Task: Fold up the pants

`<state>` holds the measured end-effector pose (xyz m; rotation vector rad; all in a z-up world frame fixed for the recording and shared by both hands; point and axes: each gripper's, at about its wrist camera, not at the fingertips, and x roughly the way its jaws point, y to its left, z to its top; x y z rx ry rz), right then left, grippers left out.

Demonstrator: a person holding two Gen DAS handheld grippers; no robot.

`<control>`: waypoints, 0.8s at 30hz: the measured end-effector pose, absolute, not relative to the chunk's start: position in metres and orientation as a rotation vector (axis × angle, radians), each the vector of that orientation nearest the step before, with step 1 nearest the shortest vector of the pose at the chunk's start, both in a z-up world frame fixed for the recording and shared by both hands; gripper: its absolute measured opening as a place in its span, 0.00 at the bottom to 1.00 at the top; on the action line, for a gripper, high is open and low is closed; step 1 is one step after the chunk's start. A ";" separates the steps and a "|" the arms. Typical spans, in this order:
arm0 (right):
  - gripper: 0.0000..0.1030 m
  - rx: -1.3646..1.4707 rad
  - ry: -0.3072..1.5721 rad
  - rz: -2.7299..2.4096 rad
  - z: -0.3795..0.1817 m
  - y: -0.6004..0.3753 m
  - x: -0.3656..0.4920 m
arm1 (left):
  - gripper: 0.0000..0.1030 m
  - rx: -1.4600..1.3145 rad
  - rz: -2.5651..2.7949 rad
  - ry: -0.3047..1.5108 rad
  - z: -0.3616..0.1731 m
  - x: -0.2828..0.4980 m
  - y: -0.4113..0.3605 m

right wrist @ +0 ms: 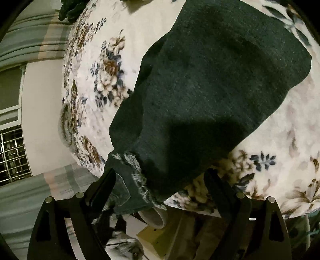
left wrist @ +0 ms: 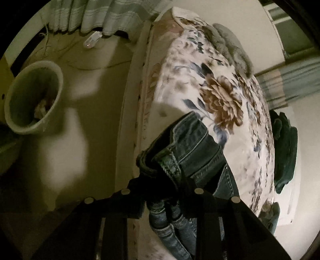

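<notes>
Dark blue jeans (right wrist: pixel 200 90) lie spread on a bed with a floral blanket (right wrist: pixel 96 80). In the left wrist view the waistband end of the jeans (left wrist: pixel 190 148) is bunched at the bed's edge, and my left gripper (left wrist: pixel 166 192) is shut on that bunch of denim, with more denim hanging below the fingers. In the right wrist view the frayed leg hem (right wrist: pixel 136 176) lies over the bed's edge between the wide-apart fingers of my right gripper (right wrist: pixel 160 178). The left finger is close beside the hem, and the pads do not press on it.
A pale round bin (left wrist: pixel 34 96) stands on the floor left of the bed (left wrist: pixel 220 96). Dark green clothes (left wrist: pixel 284 152) and a grey cloth (left wrist: pixel 230 40) lie on the far side. Striped curtains (left wrist: pixel 96 18) hang behind. A cardboard box (right wrist: pixel 160 236) sits below the bed's edge.
</notes>
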<state>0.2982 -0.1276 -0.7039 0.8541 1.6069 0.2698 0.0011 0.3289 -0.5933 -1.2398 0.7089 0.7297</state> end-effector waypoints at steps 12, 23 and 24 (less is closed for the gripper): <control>0.90 0.004 1.536 0.399 -0.691 0.039 0.287 | 0.62 -1.393 0.652 0.758 -0.614 -0.004 0.343; 0.06 0.014 1.428 0.191 -0.686 0.035 0.283 | 0.73 -1.514 0.622 0.721 -0.642 -0.001 0.350; 0.06 0.029 1.418 0.207 -0.680 0.038 0.282 | 0.73 -1.526 0.620 0.717 -0.645 -0.001 0.350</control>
